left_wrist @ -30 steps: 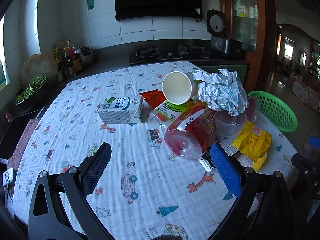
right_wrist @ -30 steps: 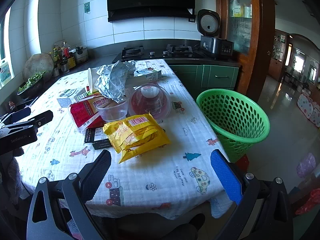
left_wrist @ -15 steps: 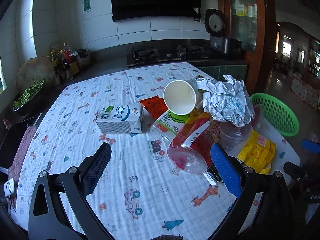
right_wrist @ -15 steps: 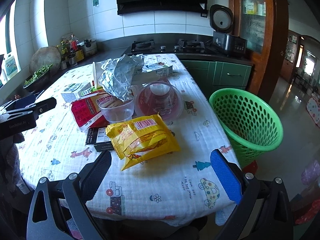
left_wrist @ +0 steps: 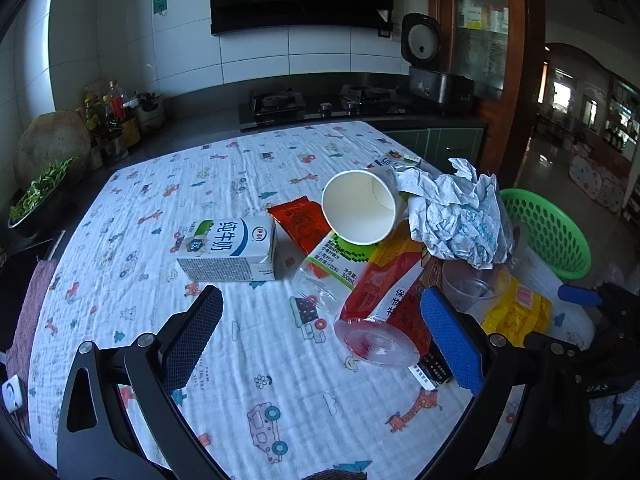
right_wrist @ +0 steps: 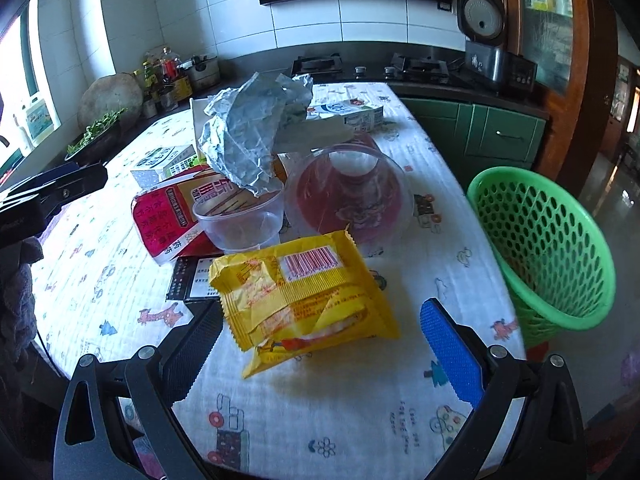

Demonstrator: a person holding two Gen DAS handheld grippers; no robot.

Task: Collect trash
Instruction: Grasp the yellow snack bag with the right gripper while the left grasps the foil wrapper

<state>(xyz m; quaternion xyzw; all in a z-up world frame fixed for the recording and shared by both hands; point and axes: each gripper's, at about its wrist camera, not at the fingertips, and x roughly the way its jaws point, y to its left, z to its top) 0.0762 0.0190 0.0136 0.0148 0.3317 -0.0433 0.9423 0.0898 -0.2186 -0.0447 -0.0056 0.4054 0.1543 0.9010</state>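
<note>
Near the table's right edge, the right gripper [right_wrist: 320, 344] is hovering wide open — straddling the yellow wrapper [right_wrist: 304, 300], likeliest for the green basket [right_wrist: 548, 248].

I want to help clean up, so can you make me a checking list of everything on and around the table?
Surface: table under a white cartoon-print cloth.
Job's things: milk carton lying flat; paper cup on its side atop the pile; crumpled paper; clear bottle lying down; yellow snack bag nearest the right tongs; clear plastic cup; green basket past the table edge, looks empty.
Clutter: red packet; second carton at the far end.
Grippers: left tongs open, empty; right tongs open, around the snack bag, not closed.
Cables: nothing seen.
Surroundings: stove, rice cooker, greens.
</note>
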